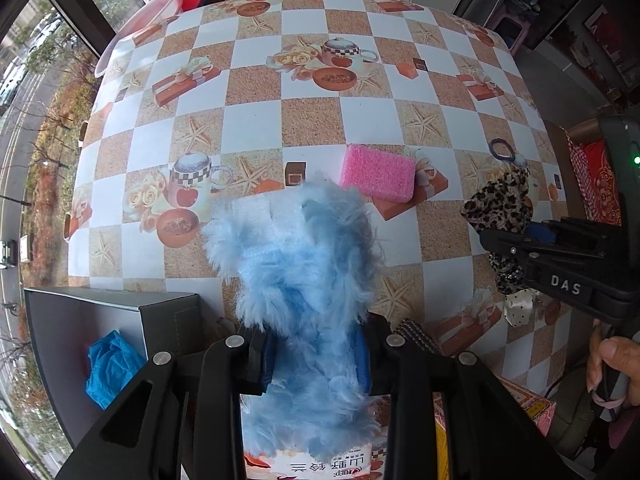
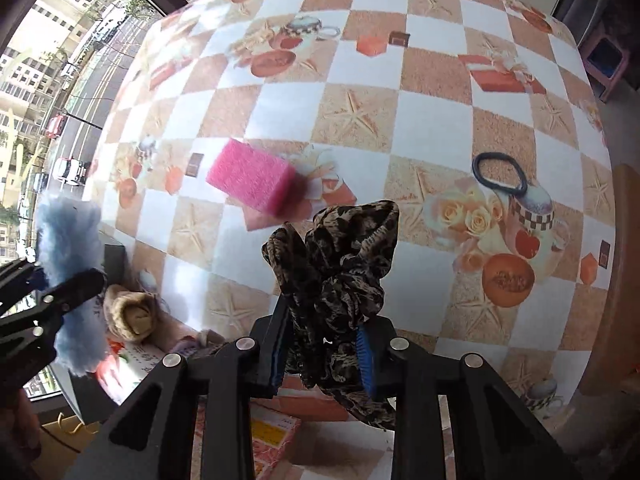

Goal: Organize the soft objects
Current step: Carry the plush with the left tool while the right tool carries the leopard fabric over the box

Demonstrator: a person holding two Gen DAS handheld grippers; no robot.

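Observation:
My left gripper (image 1: 316, 360) is shut on a fluffy light-blue soft piece (image 1: 304, 248), which stands up between the pads above the near table edge. The same piece (image 2: 68, 224) and the left gripper (image 2: 68, 292) show at the left of the right wrist view. My right gripper (image 2: 324, 344) is shut on a leopard-print scrunchie (image 2: 344, 264), lifted off the table. From the left wrist view the scrunchie (image 1: 500, 204) hangs from the right gripper (image 1: 516, 236) at the right. A pink sponge (image 1: 378, 178) (image 2: 252, 178) lies on the checkered tablecloth (image 1: 312, 120). A black hair tie (image 2: 500, 174) lies further right.
A grey open box (image 1: 100, 320) at the near left holds a crumpled blue item (image 1: 112, 368). A beige rolled soft thing (image 2: 132, 316) and printed cartons sit below the table's near edge. A white dotted scrunchie (image 1: 518, 308) lies near the right edge. A clear tub (image 1: 136, 28) stands far left.

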